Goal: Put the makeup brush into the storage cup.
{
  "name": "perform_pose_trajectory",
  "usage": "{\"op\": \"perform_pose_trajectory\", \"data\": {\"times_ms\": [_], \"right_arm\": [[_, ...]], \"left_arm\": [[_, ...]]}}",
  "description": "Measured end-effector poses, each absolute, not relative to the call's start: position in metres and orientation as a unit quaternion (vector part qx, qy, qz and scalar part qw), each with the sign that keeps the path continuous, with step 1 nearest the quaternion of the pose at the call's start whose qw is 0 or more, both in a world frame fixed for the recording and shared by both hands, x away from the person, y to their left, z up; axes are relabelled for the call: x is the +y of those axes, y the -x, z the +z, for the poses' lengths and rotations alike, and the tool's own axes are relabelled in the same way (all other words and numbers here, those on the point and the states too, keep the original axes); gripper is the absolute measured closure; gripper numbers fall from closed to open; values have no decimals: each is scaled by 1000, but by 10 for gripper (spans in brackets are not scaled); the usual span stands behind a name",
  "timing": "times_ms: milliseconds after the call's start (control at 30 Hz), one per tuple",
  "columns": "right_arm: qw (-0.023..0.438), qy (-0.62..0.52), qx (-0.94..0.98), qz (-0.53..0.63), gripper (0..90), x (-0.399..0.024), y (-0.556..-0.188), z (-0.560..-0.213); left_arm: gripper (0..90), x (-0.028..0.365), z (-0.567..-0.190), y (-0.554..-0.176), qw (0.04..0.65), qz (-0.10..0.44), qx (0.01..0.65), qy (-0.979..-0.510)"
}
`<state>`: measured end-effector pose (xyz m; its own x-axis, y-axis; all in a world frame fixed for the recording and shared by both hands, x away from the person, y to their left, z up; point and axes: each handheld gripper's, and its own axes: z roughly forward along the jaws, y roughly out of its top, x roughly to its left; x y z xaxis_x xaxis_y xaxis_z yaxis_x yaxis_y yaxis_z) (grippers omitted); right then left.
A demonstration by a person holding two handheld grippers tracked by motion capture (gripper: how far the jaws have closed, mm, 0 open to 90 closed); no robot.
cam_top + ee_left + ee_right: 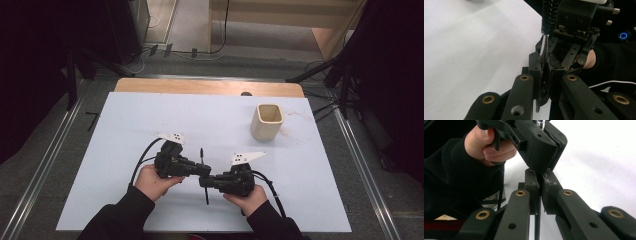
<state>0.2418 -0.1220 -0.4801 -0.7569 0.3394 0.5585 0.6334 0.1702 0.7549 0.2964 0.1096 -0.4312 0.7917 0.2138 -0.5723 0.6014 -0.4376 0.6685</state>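
A: We start with the brush (203, 172), a thin black rod with a bristled head and a metal neck, held level just above the white table (125, 125) between our 2 hands.

B: Agreed. In the left gripper view its metal neck (545, 48) runs up out of our shut jaws to the bristles (549, 15). So the left gripper (202, 170) is clamped on the brush.

A: And the right gripper (206, 181)? In the right gripper view its jaws are pressed together on the thin dark handle (538, 220), right under the other gripper's nose. We read that as closed on the brush too.

B: So both claws grip 1 brush, their tips almost touching. We judge this as the handover step, with the second grip just made.

A: The next move calls for 1 gripper to let go while the other holds firm, or the rod may twist.

B: Then, probably, we carry it to the beige cup (267, 121), which stands upright, well apart, at the far right of the table.
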Motion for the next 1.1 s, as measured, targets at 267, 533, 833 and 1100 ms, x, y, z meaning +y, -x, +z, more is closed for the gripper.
{"op": "perform_pose_trajectory", "data": {"times_ms": [267, 533, 833, 1100], "right_arm": [[132, 319, -755, -557, 861, -122, -241, -479], [126, 321, -755, -558, 861, -124, -242, -478], [119, 324, -757, -555, 862, -125, -243, -478], [113, 332, -756, -553, 861, -129, -245, -477]], "left_arm": [[674, 109, -430, -294, 470, -202, 241, -825], [478, 112, -429, -293, 485, -188, 237, -820], [453, 119, -428, -294, 503, -156, 244, -814], [453, 122, -427, -294, 507, -145, 250, -812]]}}
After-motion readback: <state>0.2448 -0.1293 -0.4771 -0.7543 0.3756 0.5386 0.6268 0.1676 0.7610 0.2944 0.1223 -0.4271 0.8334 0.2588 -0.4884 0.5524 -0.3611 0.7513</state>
